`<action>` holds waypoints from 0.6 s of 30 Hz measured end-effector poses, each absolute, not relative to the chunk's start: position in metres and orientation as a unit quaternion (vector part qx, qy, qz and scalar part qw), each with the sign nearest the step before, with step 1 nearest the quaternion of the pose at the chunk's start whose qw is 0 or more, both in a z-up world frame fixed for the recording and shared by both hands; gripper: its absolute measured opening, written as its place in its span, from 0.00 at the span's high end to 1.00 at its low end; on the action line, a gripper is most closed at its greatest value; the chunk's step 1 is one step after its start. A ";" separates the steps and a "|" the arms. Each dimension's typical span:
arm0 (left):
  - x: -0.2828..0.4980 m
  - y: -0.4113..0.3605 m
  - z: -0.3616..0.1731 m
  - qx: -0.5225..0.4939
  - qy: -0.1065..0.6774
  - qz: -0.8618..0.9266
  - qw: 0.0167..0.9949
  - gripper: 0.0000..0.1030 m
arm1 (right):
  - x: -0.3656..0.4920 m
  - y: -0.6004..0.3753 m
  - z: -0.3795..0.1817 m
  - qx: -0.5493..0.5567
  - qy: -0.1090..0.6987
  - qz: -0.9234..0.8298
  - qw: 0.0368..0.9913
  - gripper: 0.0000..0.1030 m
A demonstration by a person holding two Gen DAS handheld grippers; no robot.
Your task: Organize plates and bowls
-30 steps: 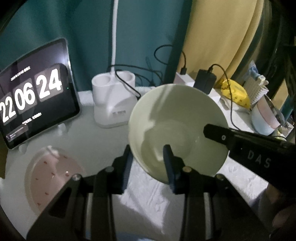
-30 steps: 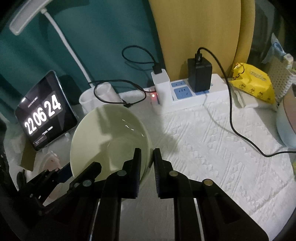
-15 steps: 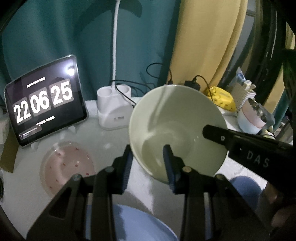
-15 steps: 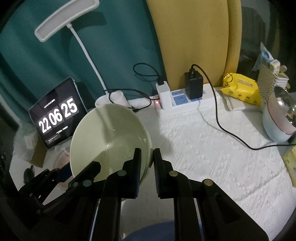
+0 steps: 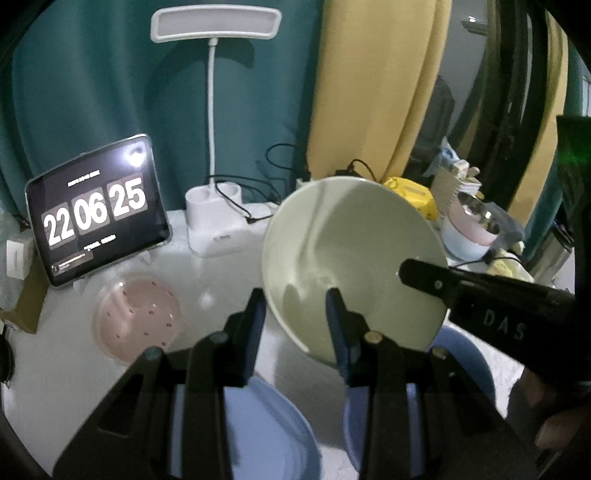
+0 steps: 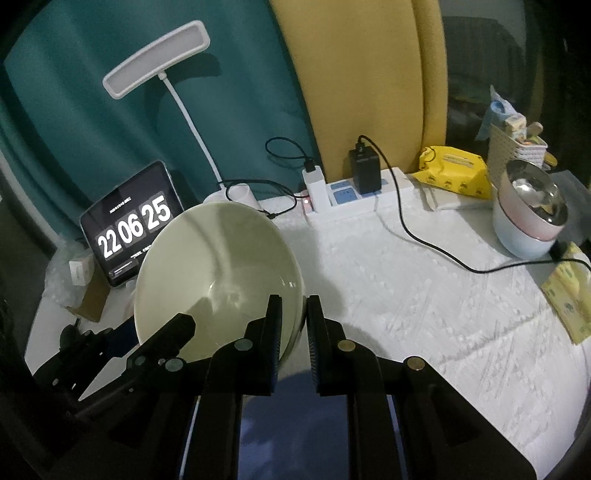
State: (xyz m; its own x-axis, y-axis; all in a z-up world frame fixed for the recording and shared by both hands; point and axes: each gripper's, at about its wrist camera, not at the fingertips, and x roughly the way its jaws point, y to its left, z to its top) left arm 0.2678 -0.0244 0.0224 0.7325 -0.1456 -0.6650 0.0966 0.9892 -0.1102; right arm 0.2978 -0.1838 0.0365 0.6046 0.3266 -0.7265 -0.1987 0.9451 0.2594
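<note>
A pale green bowl (image 5: 354,258) hangs tilted above the table, held by both grippers. My left gripper (image 5: 295,295) is shut on its near-left wall, one finger outside and one inside. My right gripper (image 6: 294,299) is shut on the bowl's (image 6: 218,273) right rim; its dark fingertip shows in the left wrist view at the far rim. Under the bowl lie a blue plate (image 5: 266,424) and a blue bowl (image 5: 469,365). A pink dotted plate (image 5: 136,321) rests on the table to the left.
At the back stand a tablet clock (image 5: 96,210), a white desk lamp (image 5: 214,29) on its base, and a power strip (image 6: 354,195) with chargers and cables. A yellow wipes pack (image 6: 450,170) and a pink and blue pot (image 6: 528,218) are at right.
Both grippers have risen and drawn back with the green bowl between them. The blue plate and blue bowl have come into view below, and the lamp head above.
</note>
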 end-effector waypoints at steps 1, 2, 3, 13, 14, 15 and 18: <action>0.265 -0.027 0.023 -0.034 0.360 -0.067 0.930 0.66 | 0.294 -0.188 0.037 0.079 0.418 0.146 0.893 0.86; 0.261 -0.029 0.022 -0.034 0.360 -0.069 0.930 0.67 | 0.291 -0.191 0.037 0.081 0.417 0.145 0.893 0.86; 0.258 -0.032 0.022 -0.033 0.359 -0.070 0.930 0.66 | 0.288 -0.194 0.037 0.082 0.416 0.144 0.894 0.86; 0.231 -0.056 0.014 -0.025 0.364 -0.082 0.928 0.66 | 0.257 -0.221 0.029 0.094 0.418 0.133 0.894 0.86; 0.229 -0.058 0.012 -0.024 0.365 -0.083 0.927 0.66 | 0.254 -0.223 0.027 0.095 0.420 0.131 0.893 0.86; 0.226 -0.060 0.011 -0.023 0.366 -0.084 0.927 0.66 | 0.251 -0.226 0.025 0.095 0.420 0.131 0.893 0.86; 0.219 -0.066 0.006 -0.021 0.370 -0.088 0.924 0.67 | 0.242 -0.232 0.018 0.098 0.426 0.127 0.891 0.86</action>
State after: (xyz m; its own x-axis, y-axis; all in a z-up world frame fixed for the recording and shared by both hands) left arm 0.2188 -0.0662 0.0056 0.7100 -0.1786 -0.6812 0.1479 0.9835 -0.1037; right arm 0.2424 -0.2323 0.0183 0.6055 0.3099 -0.7330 -0.1430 0.9485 0.2828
